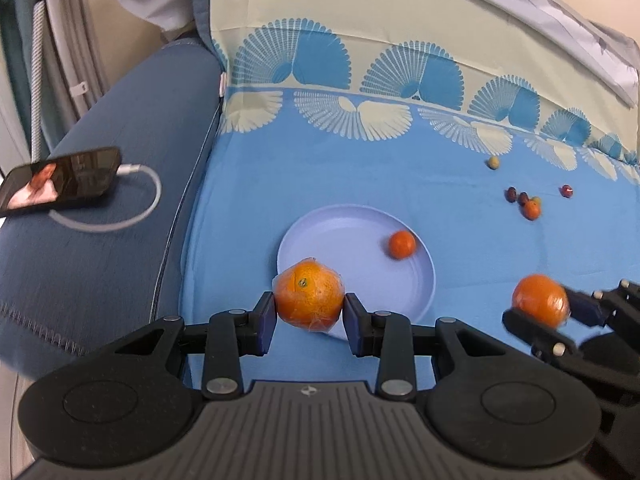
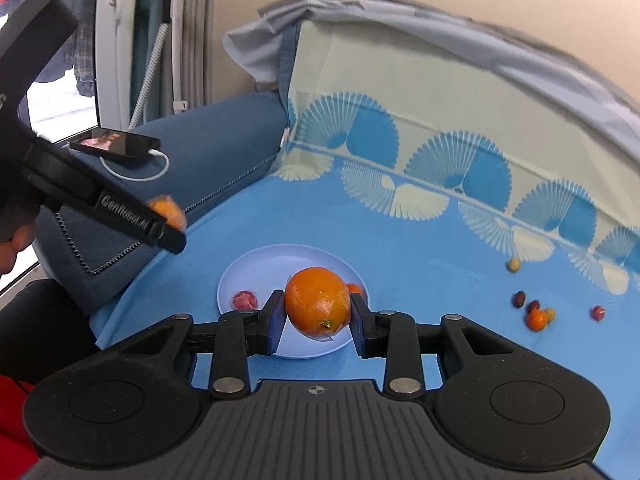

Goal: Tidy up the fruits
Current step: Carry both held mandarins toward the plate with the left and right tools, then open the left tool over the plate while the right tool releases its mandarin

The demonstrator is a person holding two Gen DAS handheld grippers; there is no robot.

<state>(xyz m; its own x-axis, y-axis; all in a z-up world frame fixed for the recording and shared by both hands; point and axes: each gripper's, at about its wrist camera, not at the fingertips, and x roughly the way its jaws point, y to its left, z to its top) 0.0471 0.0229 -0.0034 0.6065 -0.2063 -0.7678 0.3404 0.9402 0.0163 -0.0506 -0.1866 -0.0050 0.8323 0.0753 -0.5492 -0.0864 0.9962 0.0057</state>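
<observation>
My left gripper (image 1: 309, 312) is shut on a plastic-wrapped orange (image 1: 309, 295) held above the near rim of a pale blue plate (image 1: 352, 240). A small tangerine (image 1: 401, 244) lies on the plate. My right gripper (image 2: 318, 318) is shut on a second wrapped orange (image 2: 318, 302) above the same plate (image 2: 256, 268), which also holds a small pink wrapped item (image 2: 245, 300). The right gripper with its orange (image 1: 540, 300) shows in the left wrist view at the right. The left gripper's orange (image 2: 170, 210) shows in the right wrist view at the left.
Several small red, yellow and orange fruits (image 1: 528, 200) lie scattered on the blue cloth (image 1: 460, 208) to the right of the plate, also in the right wrist view (image 2: 536, 312). A phone (image 1: 60, 182) on a charging cable lies on the dark blue sofa arm (image 1: 120, 120) at left.
</observation>
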